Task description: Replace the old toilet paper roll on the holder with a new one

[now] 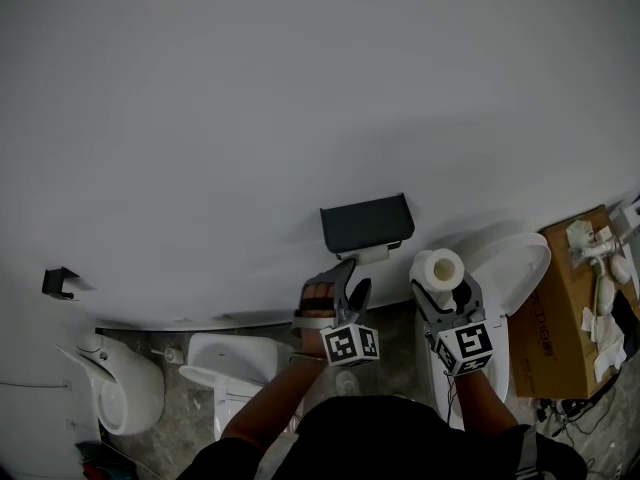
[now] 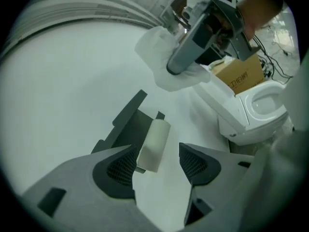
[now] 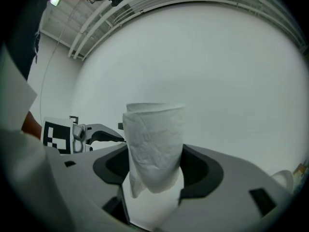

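Observation:
On the white wall hangs a dark holder (image 1: 365,223) (image 2: 126,124) with the old roll (image 1: 372,254) (image 2: 154,143), a slim pale cylinder, under its flap. My left gripper (image 1: 352,280) (image 2: 157,166) stands open just below and in front of it; the old roll shows in the gap beyond the pads, untouched. My right gripper (image 1: 445,290) (image 3: 154,170) is shut on the new white roll (image 1: 438,268) (image 3: 154,146) (image 2: 159,57), held upright to the right of the holder. In the right gripper view the left gripper (image 3: 82,134) appears at the left.
A white toilet (image 1: 512,268) (image 2: 256,110) stands below right of the holder. A cardboard box (image 1: 565,313) (image 2: 239,76) with small white parts sits to its right. White fixtures (image 1: 120,388) stand at the lower left, and a small black bracket (image 1: 58,282) is on the wall.

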